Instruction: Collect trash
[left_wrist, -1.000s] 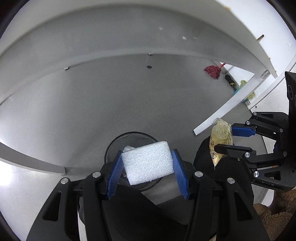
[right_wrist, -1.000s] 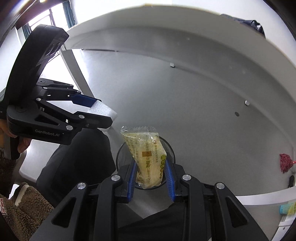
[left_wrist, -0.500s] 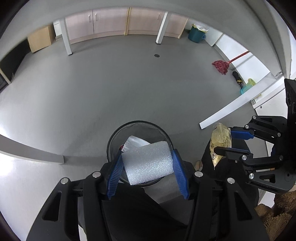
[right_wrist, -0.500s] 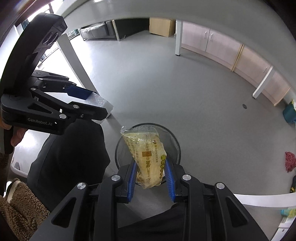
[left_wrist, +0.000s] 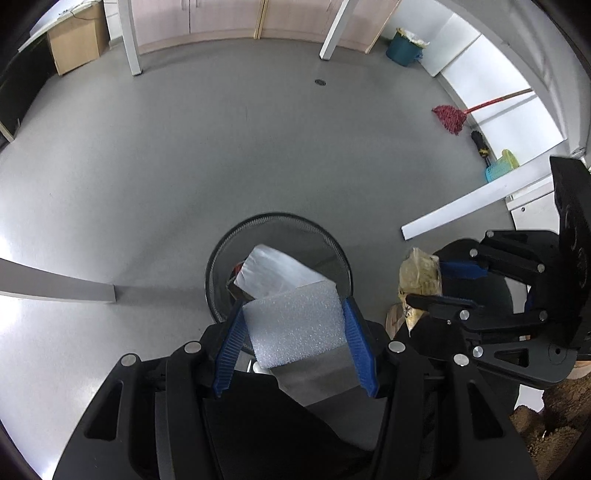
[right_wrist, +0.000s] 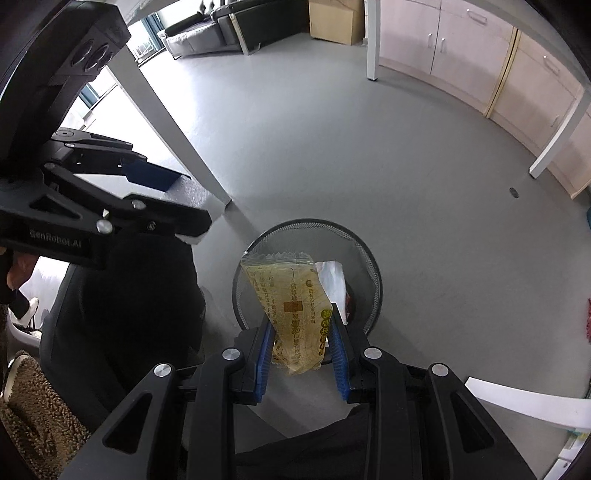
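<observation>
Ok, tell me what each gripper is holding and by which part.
The left gripper clamps a white foam block by its two opposite side faces. The right gripper pinches a yellow snack packet across its lower half, top end free.

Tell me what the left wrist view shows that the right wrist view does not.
Only the left wrist view shows the red mop, the teal bucket and the foam block's white face between the left gripper fingers. Only the right wrist view shows the dark sofa and the printed front of the snack packet in the right gripper. Both show the mesh wastebasket, the grey floor and the cardboard box.
</observation>
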